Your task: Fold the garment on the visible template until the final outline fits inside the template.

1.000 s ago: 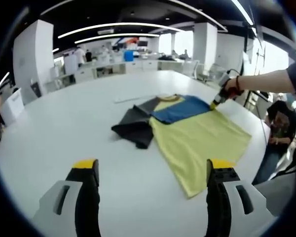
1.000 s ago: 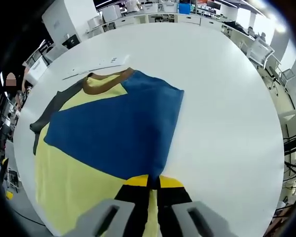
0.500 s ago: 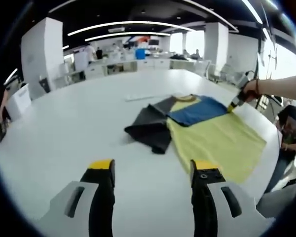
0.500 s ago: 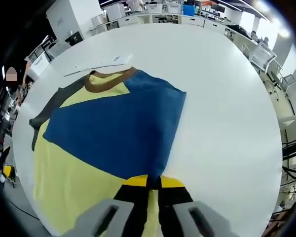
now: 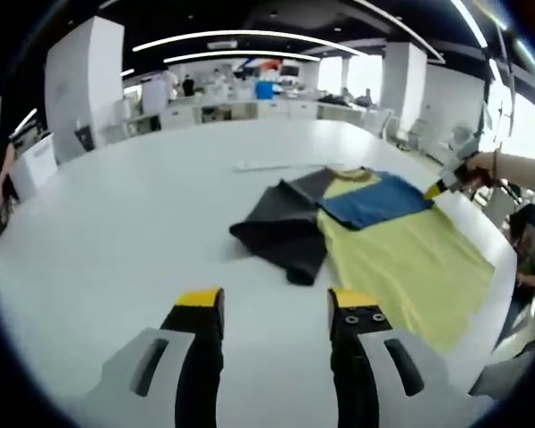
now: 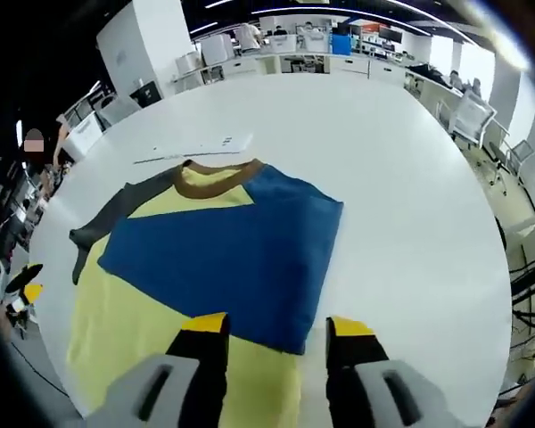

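My right tongs (image 6: 270,325) have let go of the blue sleeve (image 6: 241,254) and now stand spread over its near edge. My left tongs (image 5: 276,301), spread, hover near the shirt (image 5: 401,259) lying on the table (image 5: 116,232).

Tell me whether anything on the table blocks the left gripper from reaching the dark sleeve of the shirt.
Nothing visible does. In the left gripper view, only bare white table lies between the left gripper and the dark sleeve of the shirt. The right gripper is at the shirt's far edge, beyond the blue sleeve.
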A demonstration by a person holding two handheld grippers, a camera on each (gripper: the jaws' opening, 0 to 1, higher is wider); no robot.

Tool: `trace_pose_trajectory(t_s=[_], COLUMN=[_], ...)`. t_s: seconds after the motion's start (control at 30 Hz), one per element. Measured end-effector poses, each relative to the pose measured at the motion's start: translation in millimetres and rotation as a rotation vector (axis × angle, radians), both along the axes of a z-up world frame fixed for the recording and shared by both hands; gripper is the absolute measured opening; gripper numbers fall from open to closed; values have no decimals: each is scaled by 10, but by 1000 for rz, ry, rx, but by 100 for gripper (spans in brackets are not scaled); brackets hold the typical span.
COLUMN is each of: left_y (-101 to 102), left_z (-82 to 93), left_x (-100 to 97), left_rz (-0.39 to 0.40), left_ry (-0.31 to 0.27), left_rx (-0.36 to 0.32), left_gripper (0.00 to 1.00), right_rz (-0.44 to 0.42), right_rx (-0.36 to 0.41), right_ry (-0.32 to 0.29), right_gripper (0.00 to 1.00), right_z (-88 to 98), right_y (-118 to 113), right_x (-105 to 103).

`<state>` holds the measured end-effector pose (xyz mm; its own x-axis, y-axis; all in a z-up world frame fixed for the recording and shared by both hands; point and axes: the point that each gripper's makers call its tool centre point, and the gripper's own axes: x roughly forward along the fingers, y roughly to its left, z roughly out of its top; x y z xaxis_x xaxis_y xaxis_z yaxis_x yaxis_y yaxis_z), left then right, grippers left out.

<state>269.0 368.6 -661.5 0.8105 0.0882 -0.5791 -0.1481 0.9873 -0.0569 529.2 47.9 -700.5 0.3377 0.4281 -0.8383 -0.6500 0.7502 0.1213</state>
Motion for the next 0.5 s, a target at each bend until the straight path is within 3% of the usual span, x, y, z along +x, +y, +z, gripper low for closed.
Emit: trace_pose_trajectory(t_s=[0.23,0.5], left_y=[55,46], left_z=[-113,-338], left_x=[132,272], left_rz=[18,0], left_ry=[-3,42], left_rx=[-44,-41], left_gripper=[37,33], right_rz=[66,83], right_rx=[42,78], right_ry=[-40,-69], right_gripper=[63,68], right_z=[182,380], right_y=[36,-51], right_x=[-142,-254])
